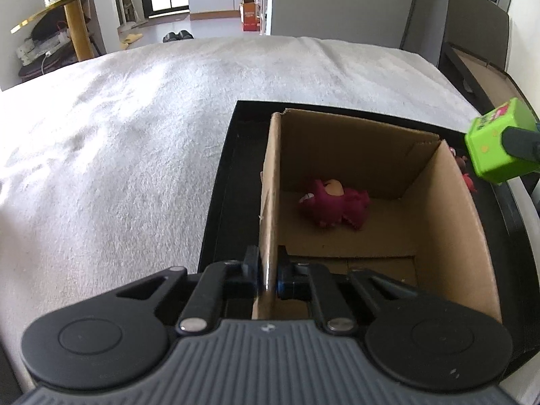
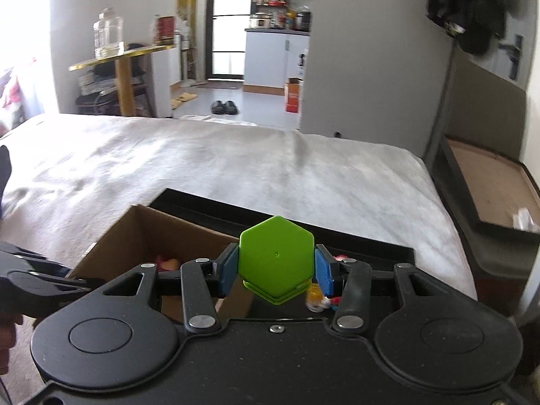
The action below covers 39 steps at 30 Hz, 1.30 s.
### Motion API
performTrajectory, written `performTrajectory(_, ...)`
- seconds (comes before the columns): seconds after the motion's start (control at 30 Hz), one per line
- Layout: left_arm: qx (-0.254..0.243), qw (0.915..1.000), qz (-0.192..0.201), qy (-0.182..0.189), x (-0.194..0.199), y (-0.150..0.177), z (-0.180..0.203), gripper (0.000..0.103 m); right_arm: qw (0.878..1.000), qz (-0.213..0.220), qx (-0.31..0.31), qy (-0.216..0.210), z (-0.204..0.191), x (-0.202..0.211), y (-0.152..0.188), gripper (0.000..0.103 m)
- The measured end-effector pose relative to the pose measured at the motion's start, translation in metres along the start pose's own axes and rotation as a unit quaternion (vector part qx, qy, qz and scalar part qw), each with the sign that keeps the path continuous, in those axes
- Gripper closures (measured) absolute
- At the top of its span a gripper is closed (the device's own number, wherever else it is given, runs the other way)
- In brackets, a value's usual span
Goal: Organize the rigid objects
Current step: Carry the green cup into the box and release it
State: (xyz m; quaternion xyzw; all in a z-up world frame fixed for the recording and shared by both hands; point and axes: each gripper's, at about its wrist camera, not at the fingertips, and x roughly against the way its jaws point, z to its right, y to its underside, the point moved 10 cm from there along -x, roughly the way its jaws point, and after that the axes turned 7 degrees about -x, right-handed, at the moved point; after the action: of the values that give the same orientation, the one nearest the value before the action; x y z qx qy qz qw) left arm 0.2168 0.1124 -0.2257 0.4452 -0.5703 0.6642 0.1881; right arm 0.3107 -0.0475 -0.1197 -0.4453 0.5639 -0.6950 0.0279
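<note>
An open cardboard box (image 1: 388,175) stands in a black tray (image 1: 219,185) on the bed. My left gripper (image 1: 268,270) is shut on the box's left wall near its front corner. A magenta plush toy (image 1: 334,204) lies on the box floor. My right gripper (image 2: 276,266) is shut on a green hexagonal box (image 2: 275,260) and holds it above the tray, to the right of the cardboard box (image 2: 148,236). The green box also shows at the right edge of the left wrist view (image 1: 492,145).
Small red and yellow toys (image 2: 320,295) lie in the tray right of the cardboard box. The bed's white cover (image 1: 118,135) stretches left and ahead. A dark headboard and shelf (image 2: 489,185) are to the right. A gold side table (image 2: 118,57) stands beyond the bed.
</note>
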Motion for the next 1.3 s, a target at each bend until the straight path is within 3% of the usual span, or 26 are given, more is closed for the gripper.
performTrajectory(0.73, 0.065, 0.9978, 0.007, -0.003, 0.000, -0.003, -0.040, 0.092, 0.988, -0.040, 0.139, -0.062, -0.100, -0.024, 0.012, 0.057)
performTrajectory(0.97, 0.070, 0.9975, 0.006, 0.000, 0.001, -0.004, -0.040, 0.092, 0.982, -0.054, 0.178, -0.027, -0.102, -0.034, 0.018, 0.055)
performTrajectory(1.3, 0.064, 0.9979, 0.007, -0.003, 0.007, -0.009, -0.037, 0.091, 0.987, -0.067, 0.142, -0.022, -0.087, -0.023, 0.023, 0.054)
